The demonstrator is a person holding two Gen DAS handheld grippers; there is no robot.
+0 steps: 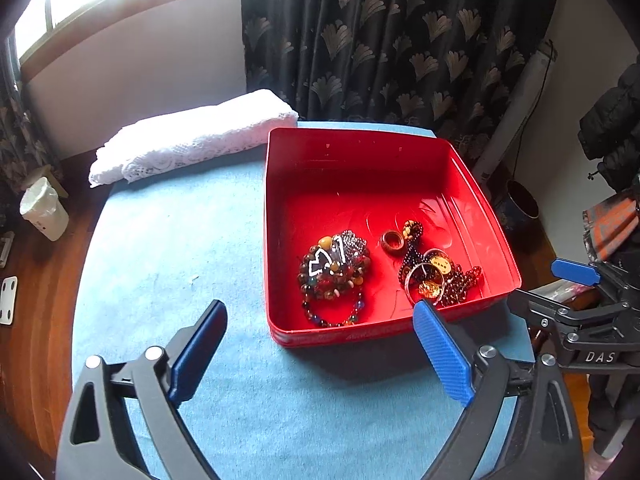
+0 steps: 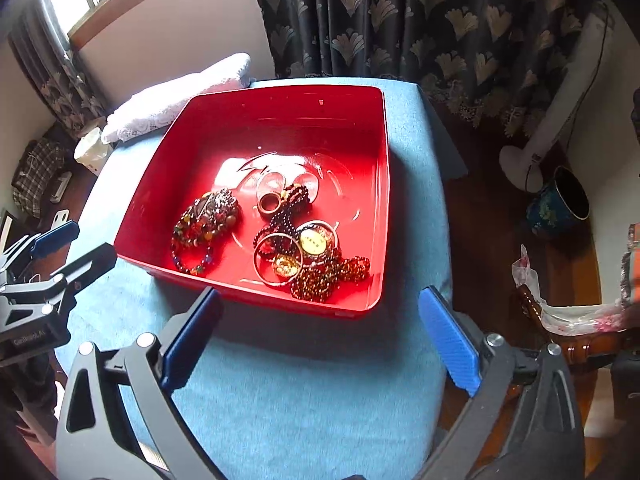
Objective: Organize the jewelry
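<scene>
A red tray (image 1: 320, 152) (image 2: 384, 184) sits on a blue-covered table (image 1: 168, 240) (image 2: 304, 380). It holds a heap of multicoloured bead bracelets (image 1: 332, 270) (image 2: 206, 222), a small brown ring (image 1: 392, 242) (image 2: 269, 203), and a tangle of dark and amber beads, metal bangles and gold discs (image 1: 436, 276) (image 2: 308, 256). My left gripper (image 1: 320, 312) is open and empty, just in front of the tray's near wall. My right gripper (image 2: 318, 300) is open and empty at the tray's near edge. Each gripper shows at the other view's side (image 1: 576, 280) (image 2: 56, 248).
A folded white lace cloth (image 1: 192, 136) (image 2: 180, 96) lies at the table's far left. A white bin (image 1: 44, 212) stands on the wooden floor at left. A dark patterned curtain (image 1: 400, 40) hangs behind. A fan stand (image 2: 532, 148) and dark pot (image 2: 560, 204) stand at right.
</scene>
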